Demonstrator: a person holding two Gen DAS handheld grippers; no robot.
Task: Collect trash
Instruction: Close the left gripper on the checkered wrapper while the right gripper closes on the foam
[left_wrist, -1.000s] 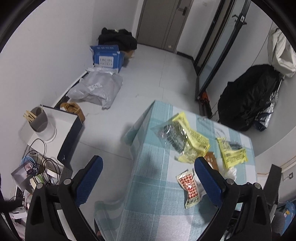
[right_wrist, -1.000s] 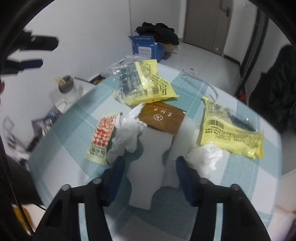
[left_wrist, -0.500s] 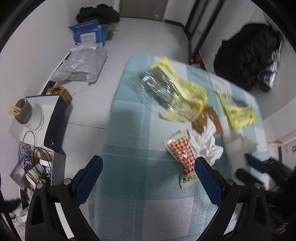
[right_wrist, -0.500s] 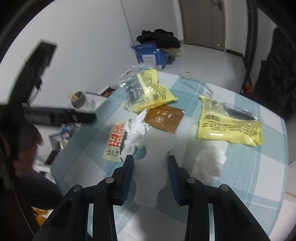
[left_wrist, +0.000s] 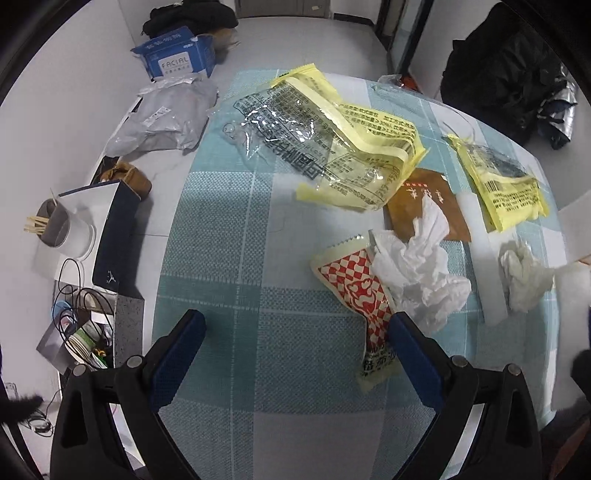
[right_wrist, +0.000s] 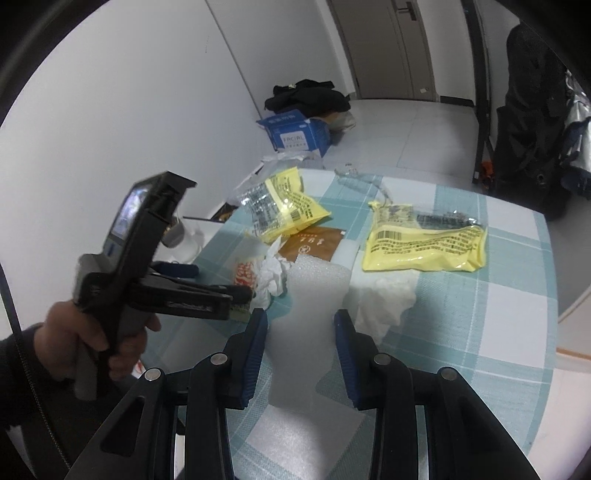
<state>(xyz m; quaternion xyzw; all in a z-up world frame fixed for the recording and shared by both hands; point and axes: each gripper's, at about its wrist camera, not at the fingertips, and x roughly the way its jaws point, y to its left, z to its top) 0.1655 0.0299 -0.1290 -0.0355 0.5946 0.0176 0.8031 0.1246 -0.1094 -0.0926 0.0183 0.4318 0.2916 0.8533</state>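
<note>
Left wrist view: steeply downward, close above the table (left_wrist: 236, 258), near its left edge. Right wrist view: slanting down across the table (right_wrist: 498, 332) toward the far door. Shared: the checked table and its wrappers.

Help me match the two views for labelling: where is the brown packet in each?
Left wrist: brown packet right of centre, partly under the crumpled tissue.
Right wrist: brown packet at centre, beyond the white foam.
Shared landmark: blue box on the floor.
</note>
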